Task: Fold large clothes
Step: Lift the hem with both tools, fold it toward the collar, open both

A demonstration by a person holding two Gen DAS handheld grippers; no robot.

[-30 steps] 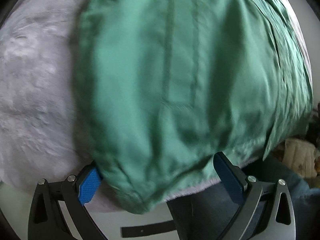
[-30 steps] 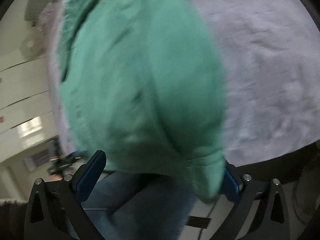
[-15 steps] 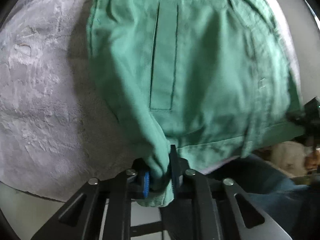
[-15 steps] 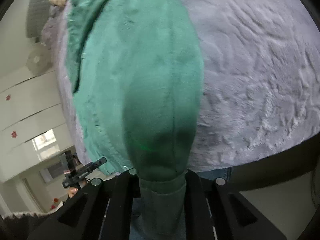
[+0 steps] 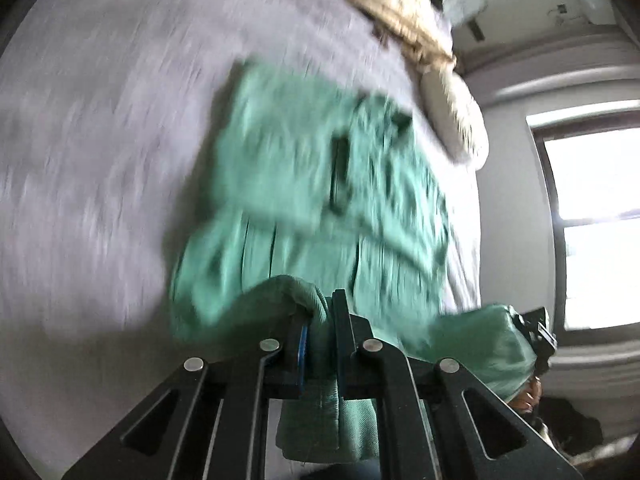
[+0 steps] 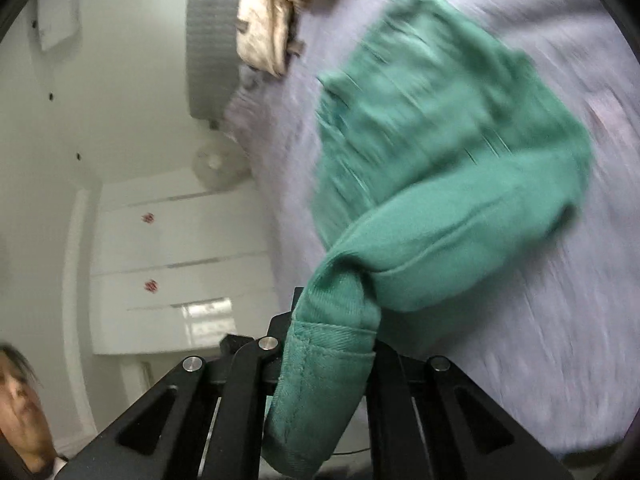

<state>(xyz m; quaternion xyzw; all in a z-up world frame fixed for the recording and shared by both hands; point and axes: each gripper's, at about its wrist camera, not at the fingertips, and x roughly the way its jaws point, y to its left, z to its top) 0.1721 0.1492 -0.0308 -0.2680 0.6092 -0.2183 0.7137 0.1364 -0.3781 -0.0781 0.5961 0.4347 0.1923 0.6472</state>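
Lavender-grey plush bedding (image 5: 100, 168) fills most of both wrist views, blurred into streaks: the whole left and upper part of the left wrist view, and the right side of the right wrist view (image 6: 560, 340).

On it lies the green garment (image 5: 304, 184), near the centre of the left wrist view, with a darker vertical slit or pocket line just right of its middle. Its near edge rises off the bedding toward the bottom of the frame. In the right wrist view the same garment (image 6: 440, 140) spreads across the upper right, and a thick fold runs down from it to the bottom centre.

White cupboard fronts (image 6: 176, 264) with two small red marks stand in the left centre of the right wrist view. A bright window (image 5: 600, 220) sits at the right edge of the left wrist view.

Cream-coloured bundled cloth (image 5: 404, 12) rests at the top of the left wrist view, also seen top centre in the right one (image 6: 268, 36).

At bottom centre, the left gripper (image 5: 320, 340) is pinched narrow on a hemmed bunch of the green cloth, which hangs below the fingers. The right gripper (image 6: 332, 344) is likewise clamped on a stitched hem, fabric draped over and below it; it also shows at the lower right of the left wrist view (image 5: 538, 336).
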